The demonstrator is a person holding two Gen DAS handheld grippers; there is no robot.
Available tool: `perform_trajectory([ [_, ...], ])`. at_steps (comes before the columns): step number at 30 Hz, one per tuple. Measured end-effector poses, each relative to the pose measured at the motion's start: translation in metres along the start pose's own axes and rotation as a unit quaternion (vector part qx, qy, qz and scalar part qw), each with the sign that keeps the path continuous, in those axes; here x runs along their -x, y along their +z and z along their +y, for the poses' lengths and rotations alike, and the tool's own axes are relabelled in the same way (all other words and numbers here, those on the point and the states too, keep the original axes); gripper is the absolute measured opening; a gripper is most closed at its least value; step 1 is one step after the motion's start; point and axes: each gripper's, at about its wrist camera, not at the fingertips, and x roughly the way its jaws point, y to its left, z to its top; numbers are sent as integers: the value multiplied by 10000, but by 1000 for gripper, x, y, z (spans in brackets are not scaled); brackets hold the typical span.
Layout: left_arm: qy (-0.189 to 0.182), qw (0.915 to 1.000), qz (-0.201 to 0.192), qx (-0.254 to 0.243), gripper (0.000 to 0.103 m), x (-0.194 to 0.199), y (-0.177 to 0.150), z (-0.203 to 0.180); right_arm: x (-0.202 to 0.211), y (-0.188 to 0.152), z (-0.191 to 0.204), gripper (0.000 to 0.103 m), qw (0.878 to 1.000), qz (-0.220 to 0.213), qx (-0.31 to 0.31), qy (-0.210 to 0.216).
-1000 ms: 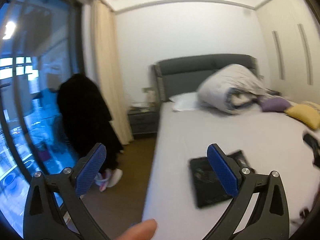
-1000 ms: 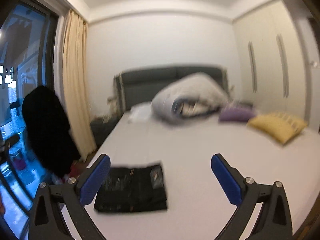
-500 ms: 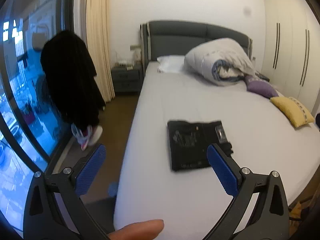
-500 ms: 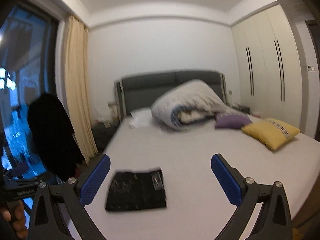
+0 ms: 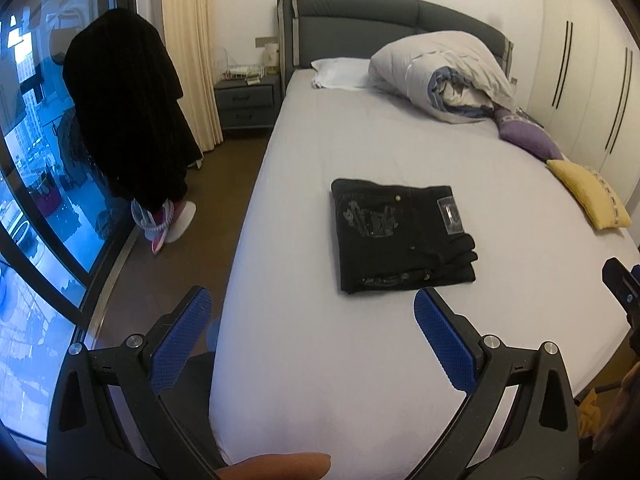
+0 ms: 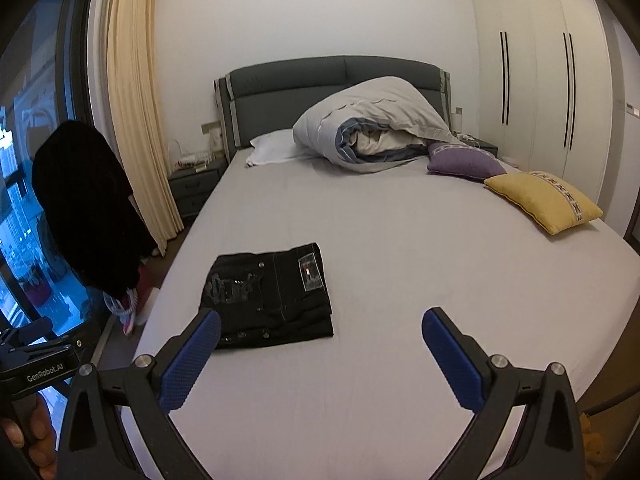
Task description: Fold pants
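Observation:
Black pants [image 5: 400, 236] lie folded into a compact rectangle on the grey bed sheet [image 5: 360, 360], near the bed's left side; they also show in the right wrist view [image 6: 268, 300]. My left gripper [image 5: 312, 332] is open and empty, held above the bed's near edge, short of the pants. My right gripper [image 6: 320, 352] is open and empty, held above the bed, just near of the pants.
A rolled duvet [image 6: 372, 128], a white pillow [image 6: 276, 146], a purple cushion [image 6: 464, 162] and a yellow cushion [image 6: 544, 200] lie at the bed's far and right side. A dark coat [image 5: 128, 112] hangs by the window on the left. A nightstand [image 5: 246, 104] stands beside the headboard.
Both grippers have pulled back and tilted down, so the bed and the folded pants sit more centrally in view. Both stay open and empty.

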Motion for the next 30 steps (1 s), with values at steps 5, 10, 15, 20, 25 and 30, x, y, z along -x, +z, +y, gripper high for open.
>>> perform_trajectory([
  [5,-23,9998,177,-34,103,-20,-2,-2,-9,-6,9,103,9998,174,104,-7],
  [10,-55,9995,312,-60,103,-32,-8,-4,-16,-9,14,103,9992,365,169,1],
  [15,-61,9990,433,-63,103,-43,-14,-5,-24,-15,20,103,9982,552,239,6],
  [20,-71,9986,511,-70,103,-48,-19,-4,-28,-18,25,103,9972,670,328,22],
  [25,-75,9983,575,-74,103,-53,-22,-5,-31,-22,31,103,9963,762,406,49],
  [30,-85,9980,615,-69,103,-58,-23,-5,-34,-25,34,103,9954,841,453,62],
])
